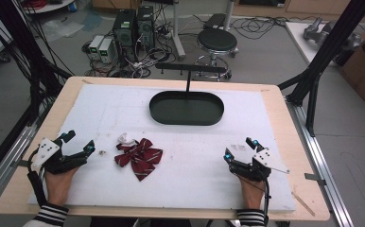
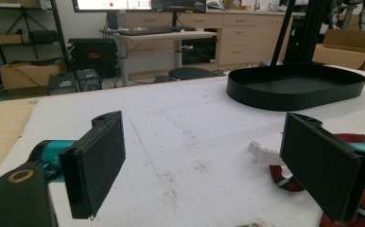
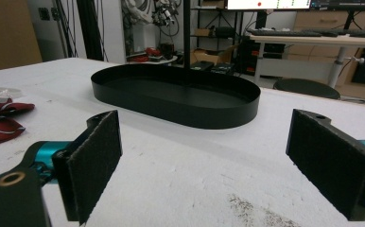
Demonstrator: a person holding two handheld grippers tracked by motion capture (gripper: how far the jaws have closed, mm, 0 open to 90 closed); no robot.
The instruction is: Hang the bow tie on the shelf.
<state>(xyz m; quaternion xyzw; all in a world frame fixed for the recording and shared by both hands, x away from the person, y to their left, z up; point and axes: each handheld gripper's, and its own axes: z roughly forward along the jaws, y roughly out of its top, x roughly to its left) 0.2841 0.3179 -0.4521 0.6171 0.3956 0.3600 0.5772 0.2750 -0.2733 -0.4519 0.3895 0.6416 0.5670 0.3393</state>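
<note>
Both claws resting wide apart, w/ nothing between.
L claw [image 1: 80, 143] sitting just left of bow tie [image 1: 140, 158]; R claw [image 1: 238, 148] well right of it; tray [image 1: 186, 108] lying behind.

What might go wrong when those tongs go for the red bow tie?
1. The bow tie is soft, floppy cloth lying flat on the white mat, so the open left tongs may pinch only one fold and let it dangle.
2. Its white strap trails loose and could catch on the black tray's rim or upright post.
</note>
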